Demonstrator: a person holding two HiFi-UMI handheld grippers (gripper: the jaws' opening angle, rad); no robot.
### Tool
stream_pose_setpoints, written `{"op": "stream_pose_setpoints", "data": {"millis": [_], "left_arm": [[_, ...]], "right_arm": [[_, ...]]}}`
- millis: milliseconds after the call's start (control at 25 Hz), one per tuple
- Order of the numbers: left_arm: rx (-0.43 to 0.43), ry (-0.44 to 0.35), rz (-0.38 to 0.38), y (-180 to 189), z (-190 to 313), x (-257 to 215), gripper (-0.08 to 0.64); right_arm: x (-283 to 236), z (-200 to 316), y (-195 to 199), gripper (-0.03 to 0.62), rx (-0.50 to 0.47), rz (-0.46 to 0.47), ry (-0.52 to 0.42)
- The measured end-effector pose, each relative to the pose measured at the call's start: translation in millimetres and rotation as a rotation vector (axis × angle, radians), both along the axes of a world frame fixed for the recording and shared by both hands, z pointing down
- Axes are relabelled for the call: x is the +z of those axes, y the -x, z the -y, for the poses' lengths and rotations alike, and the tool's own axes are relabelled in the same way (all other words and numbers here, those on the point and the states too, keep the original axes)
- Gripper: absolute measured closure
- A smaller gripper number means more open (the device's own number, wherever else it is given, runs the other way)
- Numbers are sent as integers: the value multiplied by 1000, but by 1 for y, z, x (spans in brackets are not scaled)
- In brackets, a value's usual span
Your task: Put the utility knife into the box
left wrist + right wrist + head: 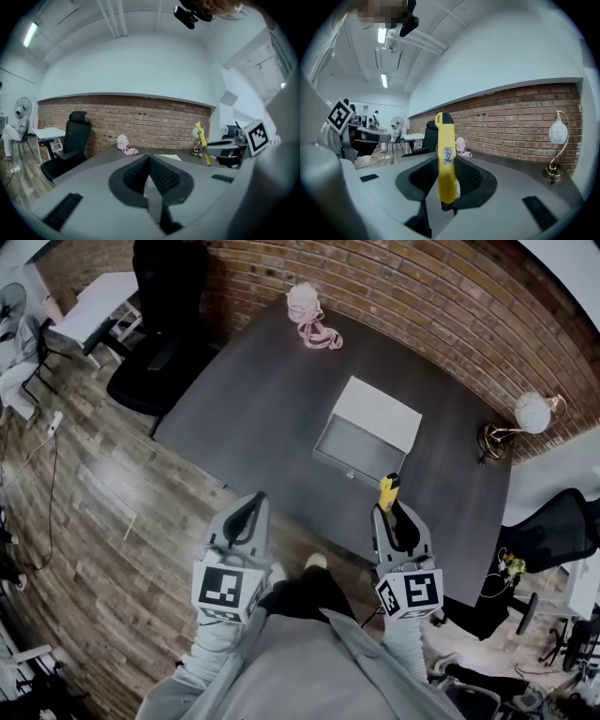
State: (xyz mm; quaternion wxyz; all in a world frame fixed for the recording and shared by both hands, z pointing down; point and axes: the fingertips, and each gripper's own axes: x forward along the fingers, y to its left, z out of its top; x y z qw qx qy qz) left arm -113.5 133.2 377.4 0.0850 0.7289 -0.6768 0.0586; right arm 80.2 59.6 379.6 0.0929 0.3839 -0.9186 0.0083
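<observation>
Got the right tongs (446, 185) clamped on the utility knife (445, 154), gripping it near the lower end, most of the length standing straight up out of the jaws. Long, slim, bright yellow body, with a dark cap at the top and a dark bit poking out at the very bottom. Also a small white sticker with print partway up the side facing the camera, too small to read. From the head view, pointing forward past the tip of the tongs, up in the air over the near edge of the bench (253, 418).

Left tongs (149, 158) squeezed together with nothing between them. Held about level with the right pair, off to its left and well apart from it.

Just ahead of the right tongs and a touch to the left: the box (367, 432), open and lying flat on the bench. White lid flipped back on the far side, grey inside. Near the knife's tip from above, but not touching it.

Further out, ahead of the left tongs near the far edge of the bench: a pink bundle of cord (312, 320). Off to the right of the right tongs, by the brick wall (422, 296): a lamp (530, 413) with a round white shade on a brassy stand. Way out left of the left tongs: a black office chair (159, 343) on the wood floor (84, 484).
</observation>
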Motion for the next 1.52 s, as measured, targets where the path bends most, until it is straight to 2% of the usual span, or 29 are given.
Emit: {"op": "stream_pose_setpoints", "data": {"millis": [360, 640, 920, 1160, 1520], "left_arm": [[45, 21, 0, 0, 60, 15, 541], [104, 7, 36, 6, 141, 1, 541], [179, 4, 49, -11, 218, -9, 541], [215, 10, 40, -24, 255, -8, 541], [298, 22, 19, -38, 280, -8, 541]], "right_arm": [[24, 52, -5, 465, 51, -10, 38], [23, 117, -1, 465, 98, 16, 41], [17, 175, -15, 465, 155, 38, 44], [17, 196, -21, 465, 156, 29, 62], [21, 199, -14, 465, 155, -1, 90]]}}
